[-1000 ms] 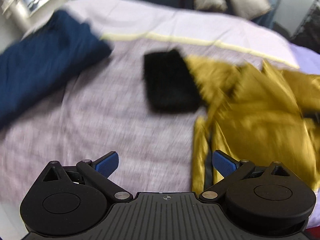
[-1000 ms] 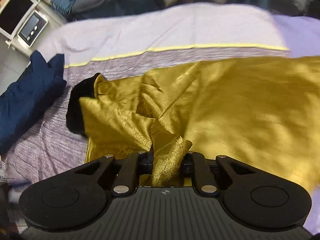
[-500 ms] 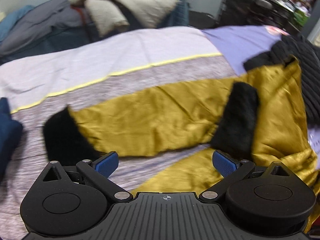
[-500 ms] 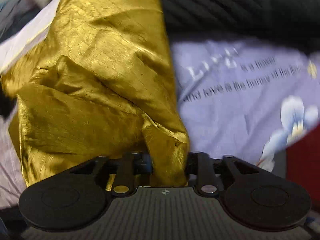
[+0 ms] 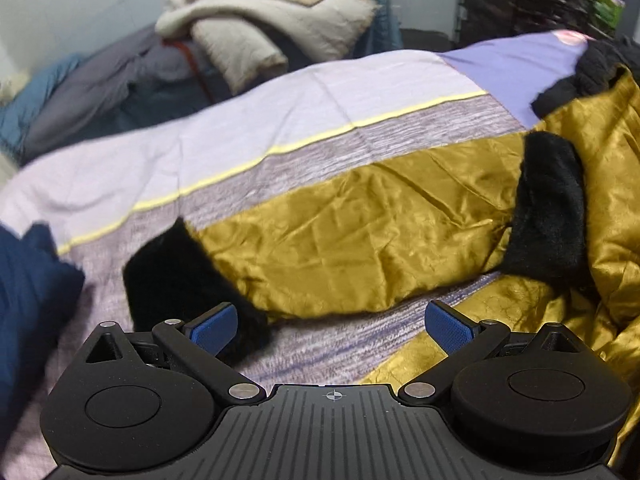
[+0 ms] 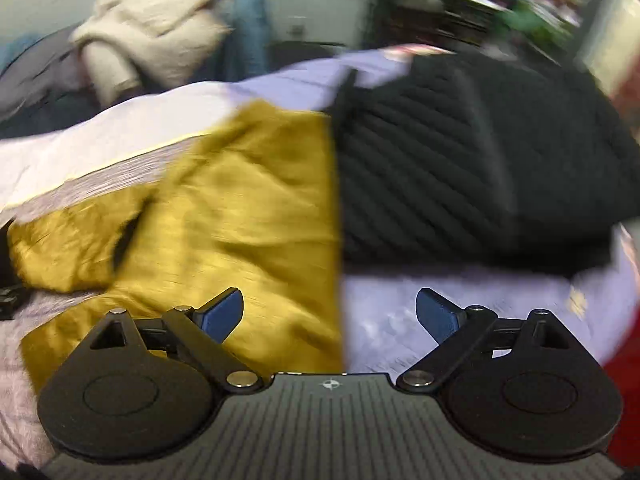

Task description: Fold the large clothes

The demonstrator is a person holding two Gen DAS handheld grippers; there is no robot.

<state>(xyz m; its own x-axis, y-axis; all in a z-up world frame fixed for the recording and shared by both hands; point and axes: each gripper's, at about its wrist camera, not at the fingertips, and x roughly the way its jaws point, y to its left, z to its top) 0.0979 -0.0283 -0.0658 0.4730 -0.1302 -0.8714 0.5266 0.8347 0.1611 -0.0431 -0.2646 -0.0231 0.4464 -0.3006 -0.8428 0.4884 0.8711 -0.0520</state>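
Bed (image 5: 360, 92) in a lilac striped cover, gold satin robe (image 5: 340, 236) with black fur cuffs spread across it, black ribbed knit (image 6: 460, 152) just beside, left tongs (image 5: 332, 326) wide and empty, right tongs (image 6: 330, 314) opening, nothing between them

Gold satin garment (image 5: 328, 232), black cuffs (image 5: 180, 272)

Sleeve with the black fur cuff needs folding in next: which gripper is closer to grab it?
Left, probably. The open left gripper hovers beside the black fur cuff; the right gripper, jaws opening and empty, faces the gold robe body's edge.
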